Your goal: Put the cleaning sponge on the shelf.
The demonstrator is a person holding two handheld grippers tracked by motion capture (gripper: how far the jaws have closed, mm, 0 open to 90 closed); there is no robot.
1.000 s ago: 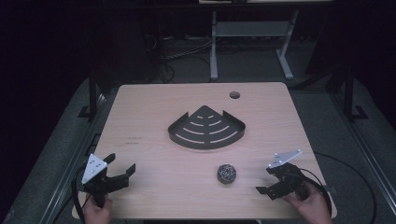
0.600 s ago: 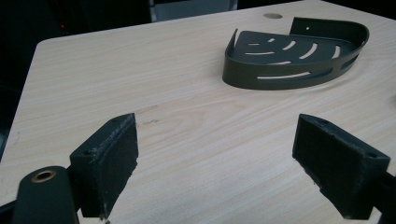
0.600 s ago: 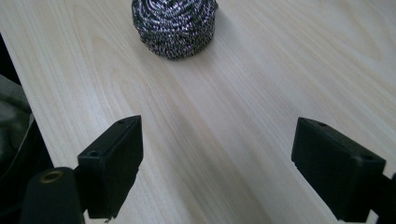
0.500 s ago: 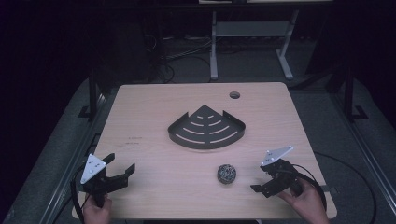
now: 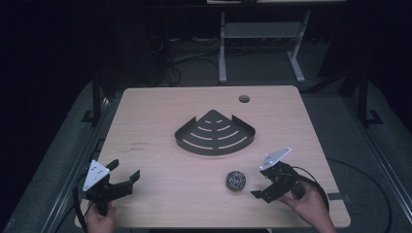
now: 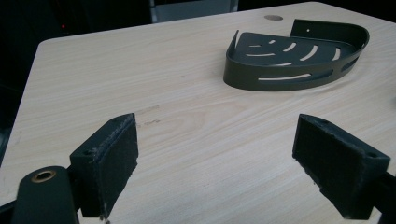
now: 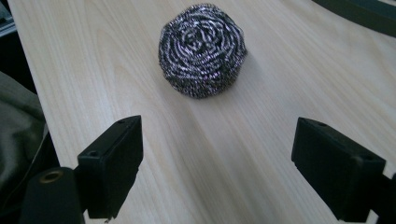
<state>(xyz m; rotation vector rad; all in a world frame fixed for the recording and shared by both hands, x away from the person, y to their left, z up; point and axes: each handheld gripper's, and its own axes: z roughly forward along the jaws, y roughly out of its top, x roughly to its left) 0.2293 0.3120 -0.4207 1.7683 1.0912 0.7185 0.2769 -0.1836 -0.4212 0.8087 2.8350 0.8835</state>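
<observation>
Both hand-held grippers gaping: right hand-held gripper (image 5: 264, 185) faces scourer (image 5: 235, 180).

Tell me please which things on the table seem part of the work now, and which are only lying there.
Likely part of the work:
- steel wool ball, right in front of the open right gripper
- dark corner basket, probably

Only there:
- round hole in the table
- left gripper, open, idle near the edge

Pale wood-grain table (image 5: 160, 121), light and streaky. On it, a dark grey corner caddy (image 5: 215, 134) cut with curved slots. The scouring ball (image 7: 202, 49) glints silver and black in coiled stripes. Both grippers' jaws are matt black.
</observation>
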